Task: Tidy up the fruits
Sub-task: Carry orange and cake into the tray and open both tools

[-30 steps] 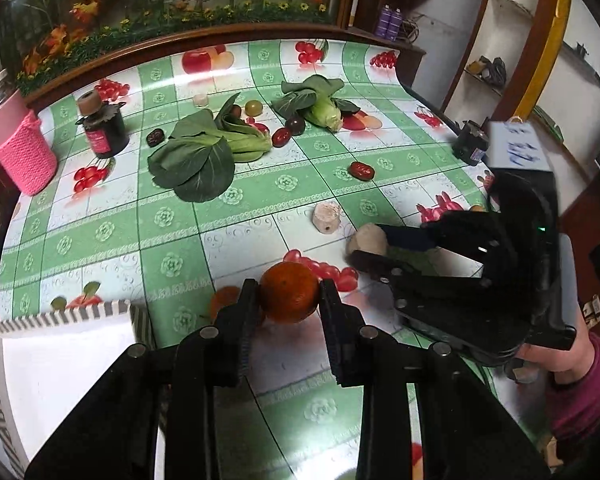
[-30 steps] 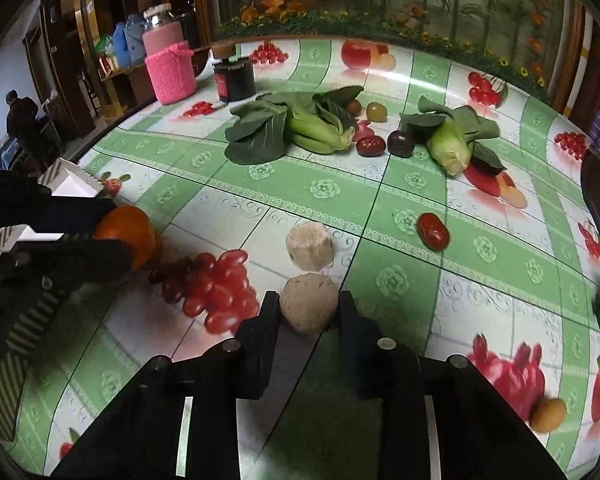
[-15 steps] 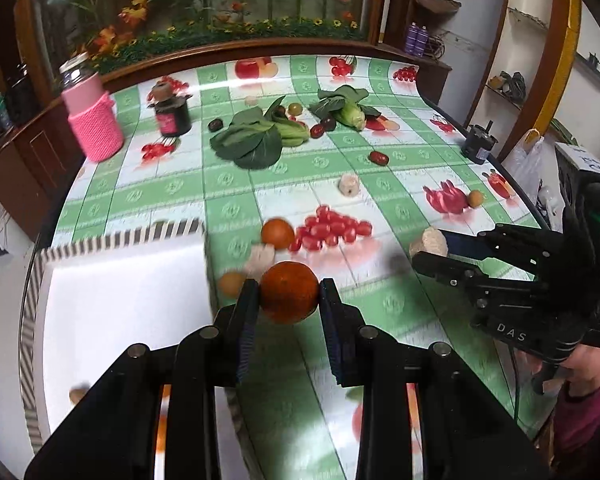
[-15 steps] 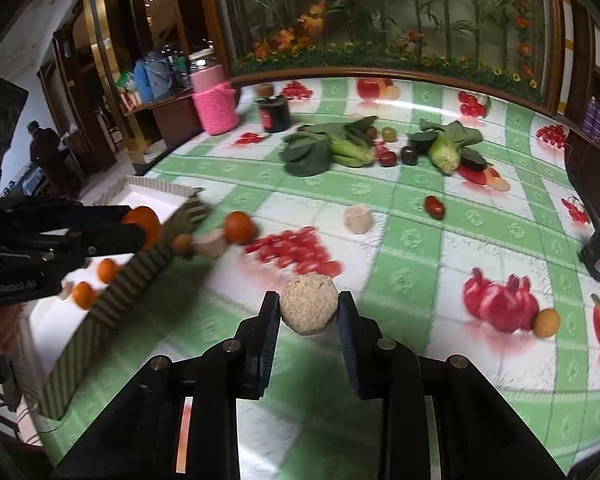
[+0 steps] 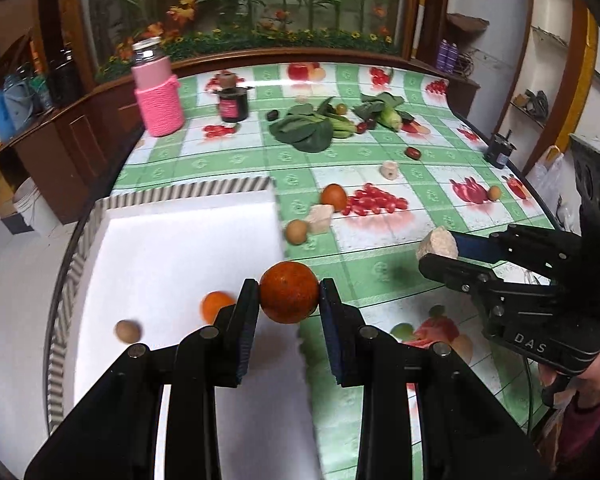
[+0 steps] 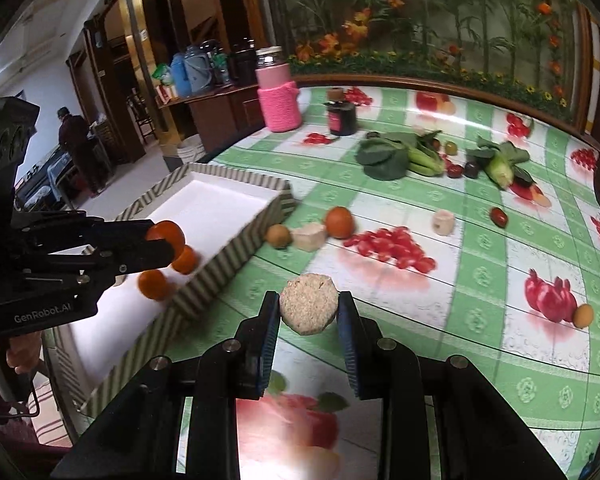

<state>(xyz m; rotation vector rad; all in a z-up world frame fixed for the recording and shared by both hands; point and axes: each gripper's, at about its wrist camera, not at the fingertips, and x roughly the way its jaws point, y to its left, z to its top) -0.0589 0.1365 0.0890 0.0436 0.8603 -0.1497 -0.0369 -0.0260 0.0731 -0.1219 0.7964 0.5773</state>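
My left gripper (image 5: 289,305) is shut on a dark orange (image 5: 289,294), held above the right rim of the white tray (image 5: 188,193) with striped walls. An orange (image 5: 216,306) and a small brown fruit (image 5: 128,330) lie in the tray. My right gripper (image 6: 309,309) is shut on a beige rough-cut chunk (image 6: 309,308), held above the tablecloth to the right of the tray (image 6: 236,256). Just outside the tray's corner lie another orange (image 5: 334,197), a beige chunk (image 5: 320,214) and a brown fruit (image 5: 296,231).
Further back lie a beige piece (image 5: 390,170), a red date (image 5: 413,153), leafy greens (image 5: 308,130) and corn (image 5: 392,118). A pink knitted jar (image 5: 158,96) and a dark jar (image 5: 233,104) stand at the far left. A person (image 6: 74,136) stands in the room beyond.
Both grippers have pulled back and risen with their loads. The orange has gone from the table's middle to the tray's edge, and the beige chunk has lifted off the cloth.
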